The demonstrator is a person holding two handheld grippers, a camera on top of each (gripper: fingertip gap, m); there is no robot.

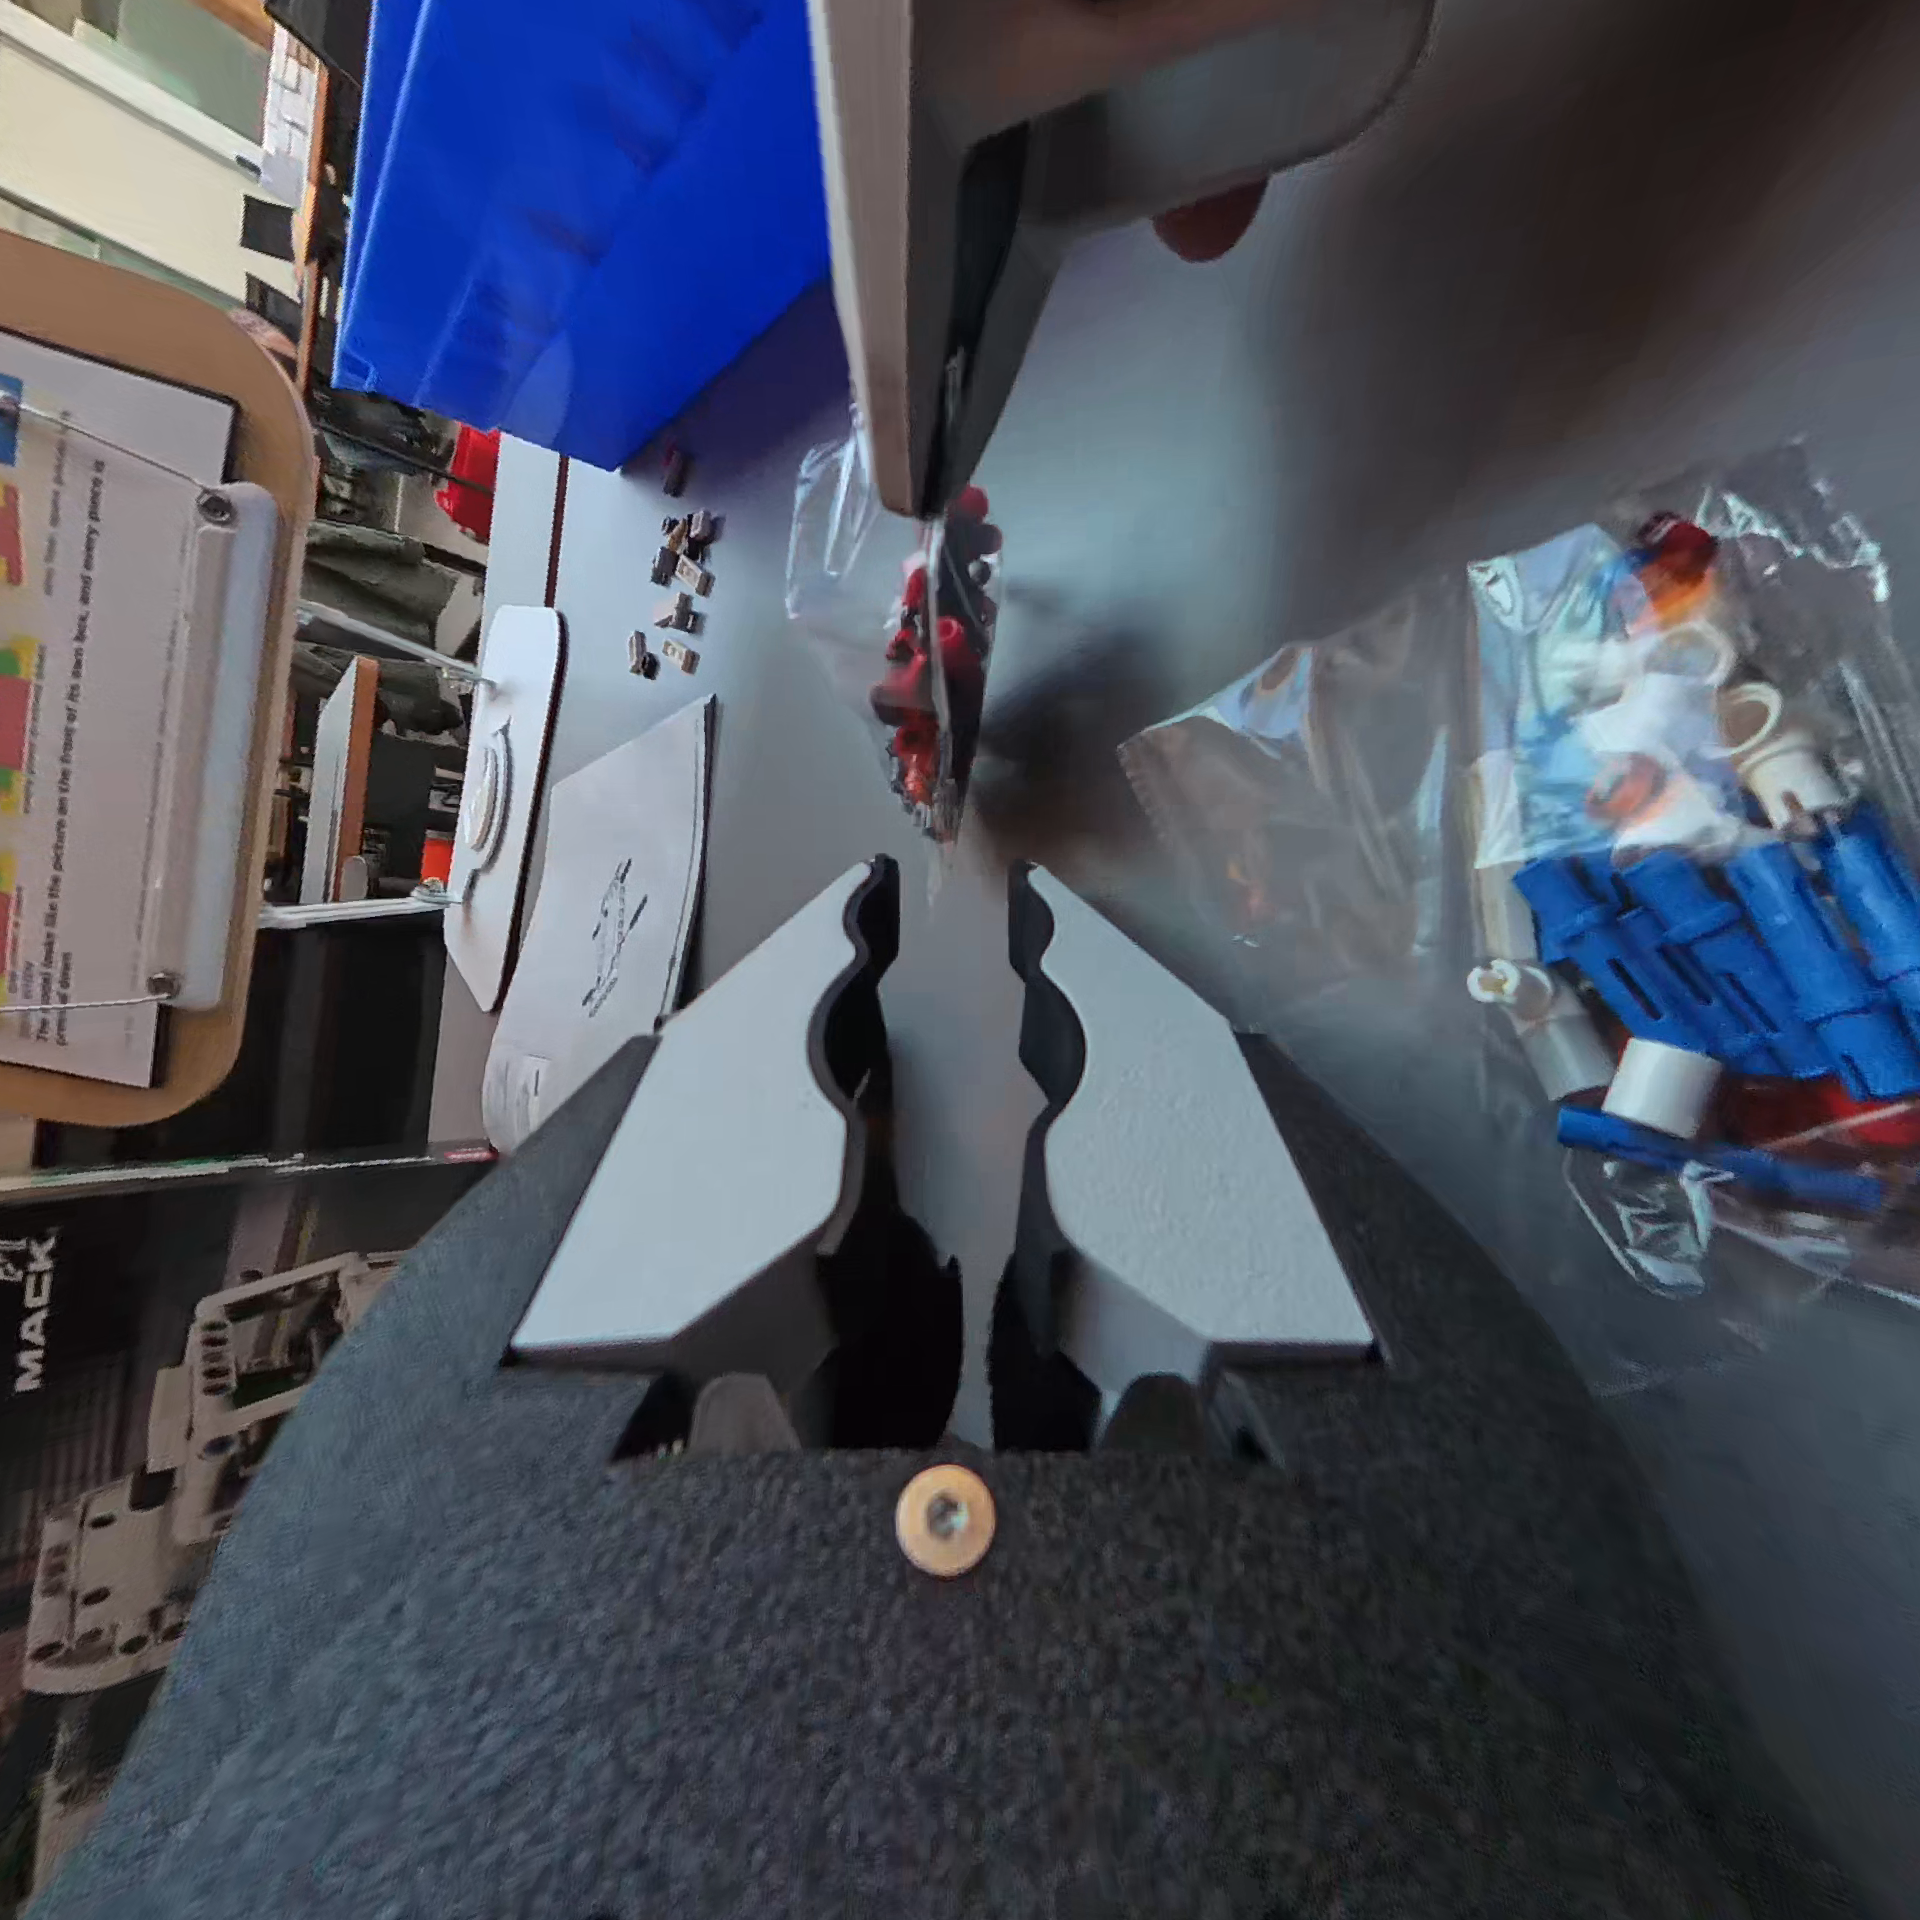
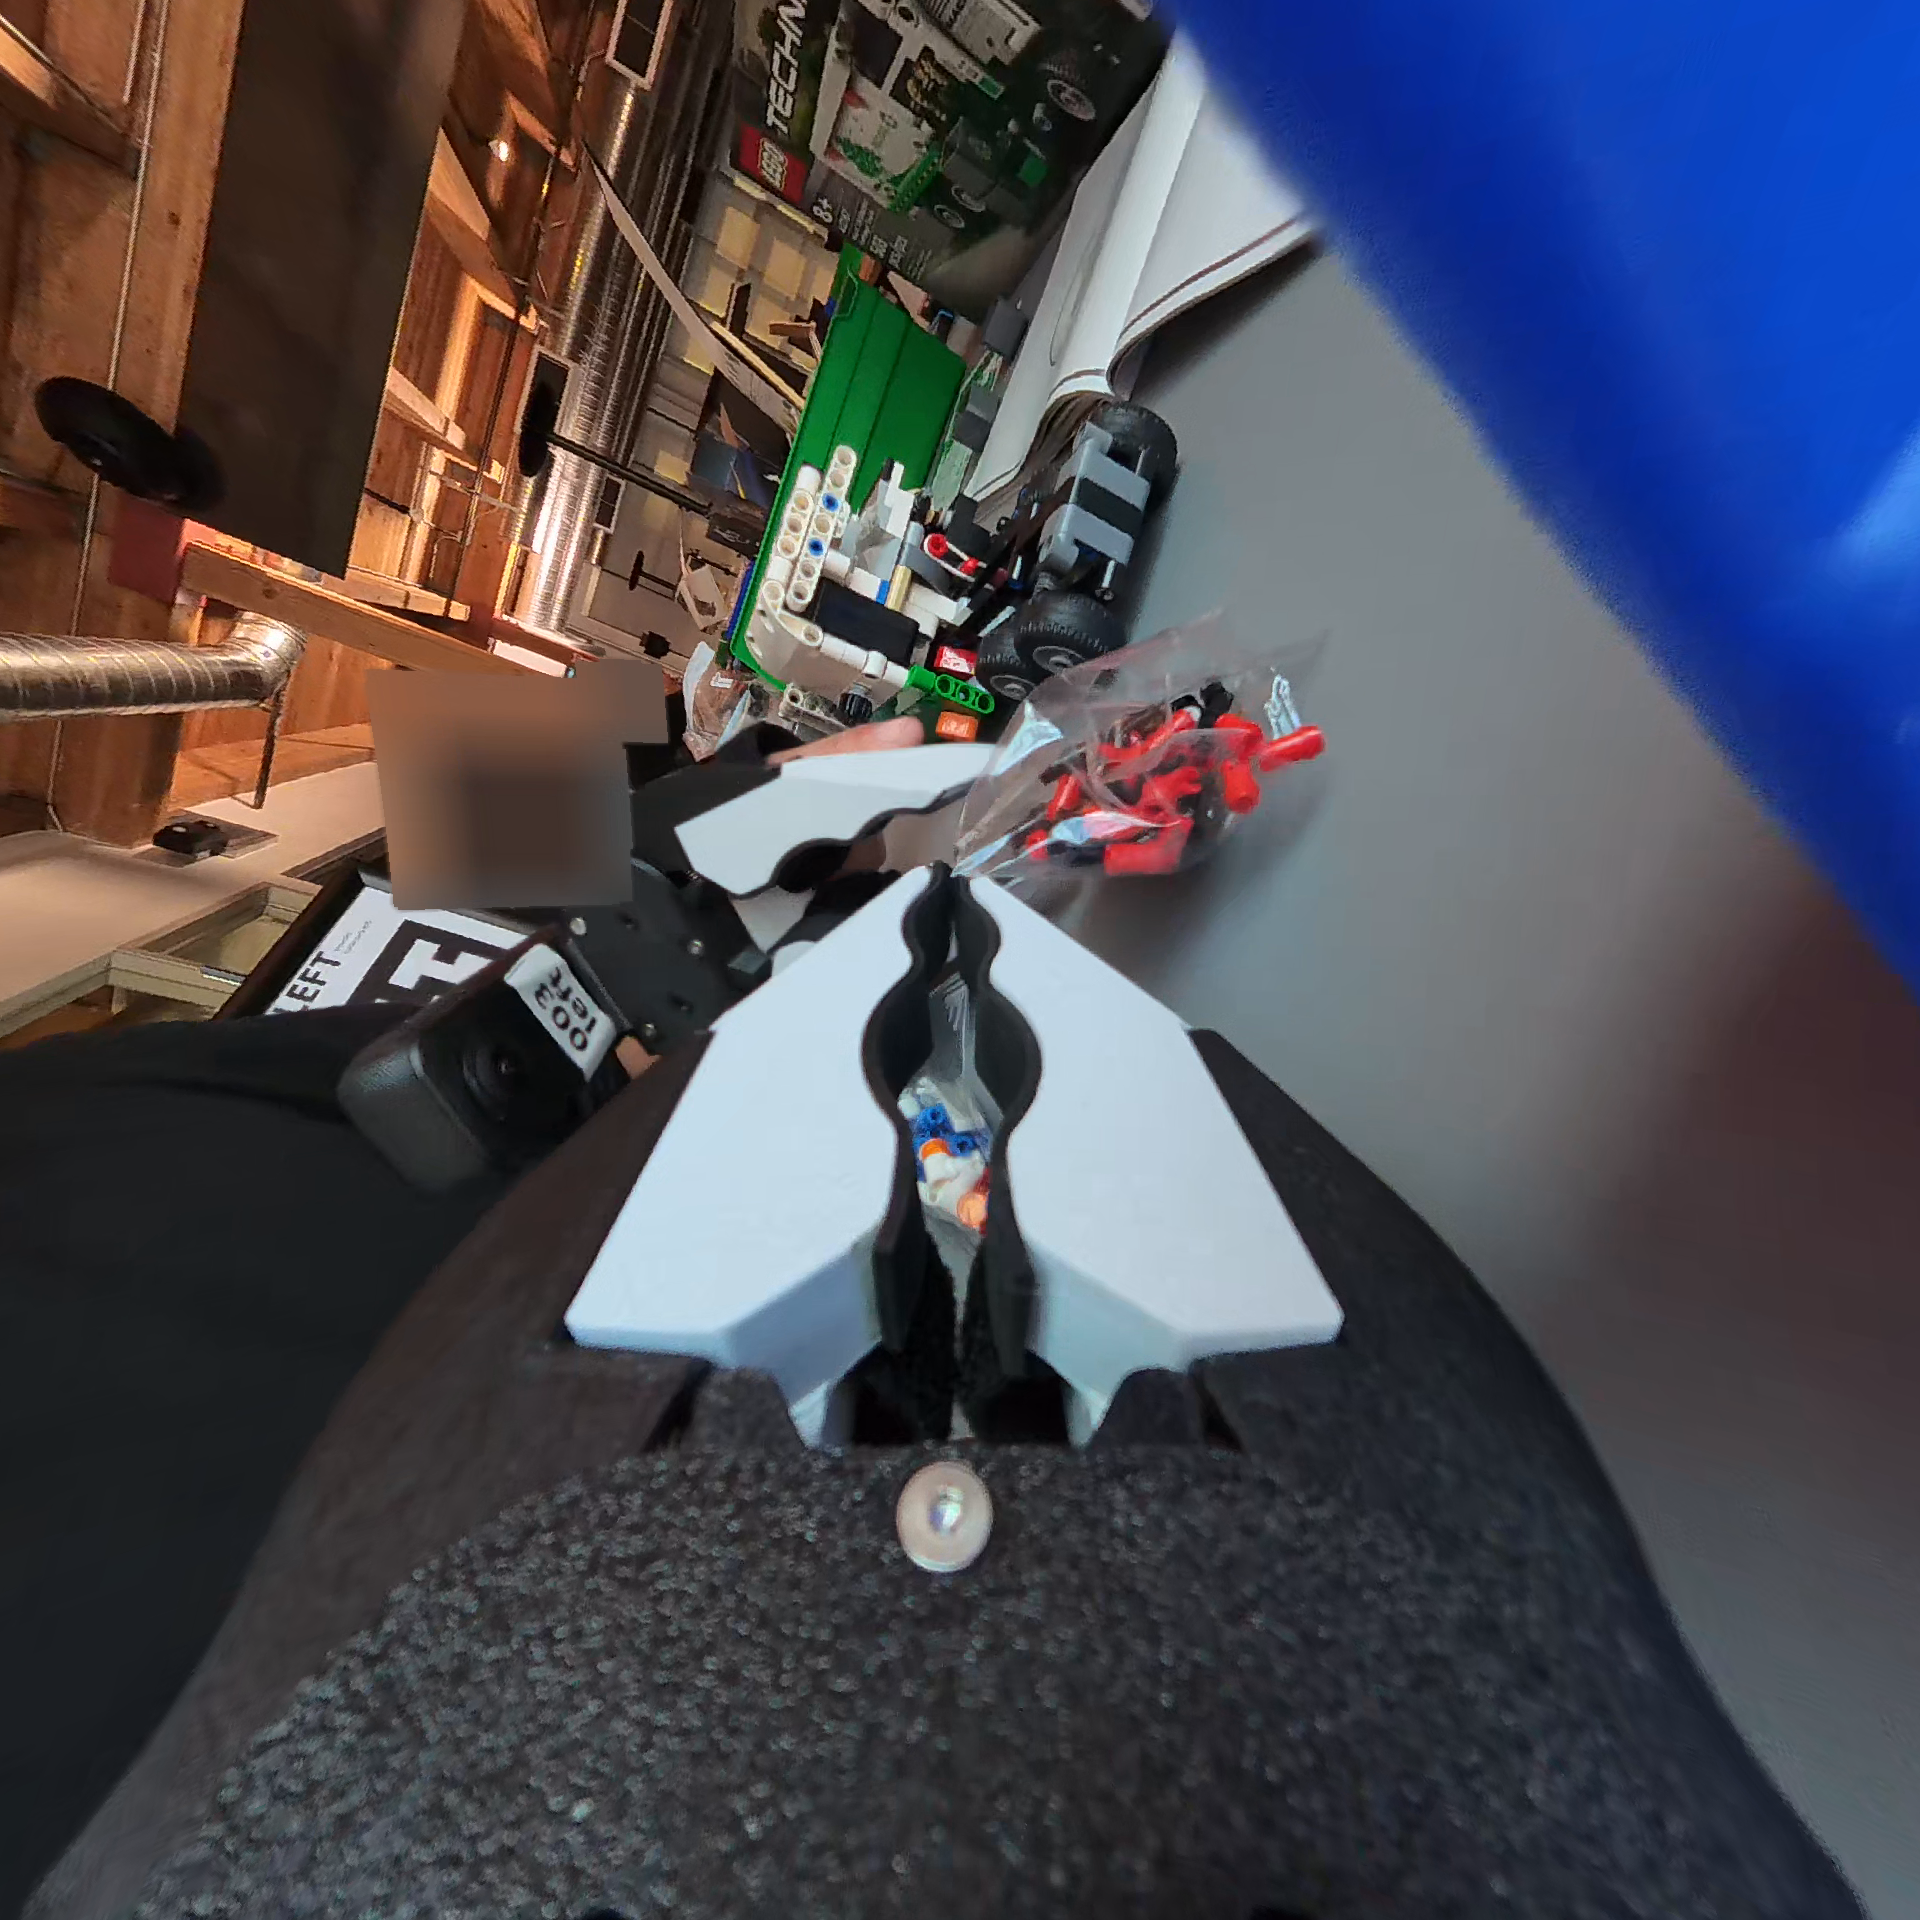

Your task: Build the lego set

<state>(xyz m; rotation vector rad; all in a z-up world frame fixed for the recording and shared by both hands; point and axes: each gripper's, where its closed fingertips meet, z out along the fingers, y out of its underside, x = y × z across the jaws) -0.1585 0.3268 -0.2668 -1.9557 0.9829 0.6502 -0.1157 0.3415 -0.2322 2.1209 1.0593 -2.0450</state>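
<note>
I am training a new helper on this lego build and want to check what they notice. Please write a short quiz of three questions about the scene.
1. True or false: the fingers of the left gripper stand apart and hold nothing.
2. Which thing does the right gripper pinch? A) the clear plastic bag of red pins B) a blue plastic bin C) a white paper booklet
3. Short answer: besides white, which colour is most common among the pieces in the other clear plastic bag lying on the grey table?

Key: 1 true; 2 A; 3 blue.
</note>
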